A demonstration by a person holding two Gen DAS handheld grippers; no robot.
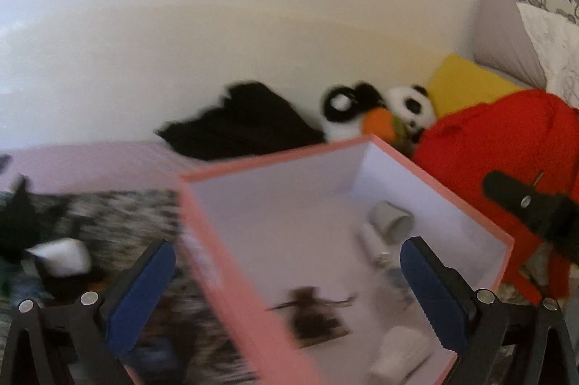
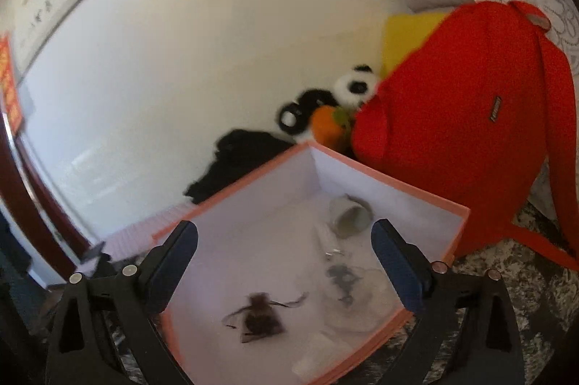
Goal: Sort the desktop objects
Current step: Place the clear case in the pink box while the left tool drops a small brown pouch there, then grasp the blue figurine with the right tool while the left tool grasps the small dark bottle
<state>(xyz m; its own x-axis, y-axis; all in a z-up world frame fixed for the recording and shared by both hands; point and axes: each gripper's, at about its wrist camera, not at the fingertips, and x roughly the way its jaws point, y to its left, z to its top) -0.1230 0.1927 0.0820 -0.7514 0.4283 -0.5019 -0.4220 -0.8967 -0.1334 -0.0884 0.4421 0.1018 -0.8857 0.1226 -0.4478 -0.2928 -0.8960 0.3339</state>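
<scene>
**Asker:** Box contents first, please. What is in there and how would it handle?

**Describer:** Inside the pink cardboard box (image 2: 380, 182), near its middle, lies a small dark drawstring pouch (image 2: 258, 314). It looks soft, light and floppy, best pinched across its gathered neck. Toward the box's far corner a pale cup (image 2: 349, 215) lies on its side, probably rigid and smooth, so gripping across the rim seems safest. Between them sits a crinkled clear bag (image 2: 347, 291), likely slippery.

**Asker:** And the grippers?

**Describer:** Both hover over the box's near edge. The right gripper (image 2: 286, 269) has its blue-padded fingers spread wide, holding nothing. The left gripper (image 1: 286, 294) is likewise spread and empty.

**Asker:** Beyond the box?

**Describer:** Behind it, a plush panda (image 2: 356, 84) and a red fabric backpack (image 2: 452, 117); left of it, on the mottled desk (image 1: 119, 215), a blurred white object (image 1: 61, 256).
</scene>
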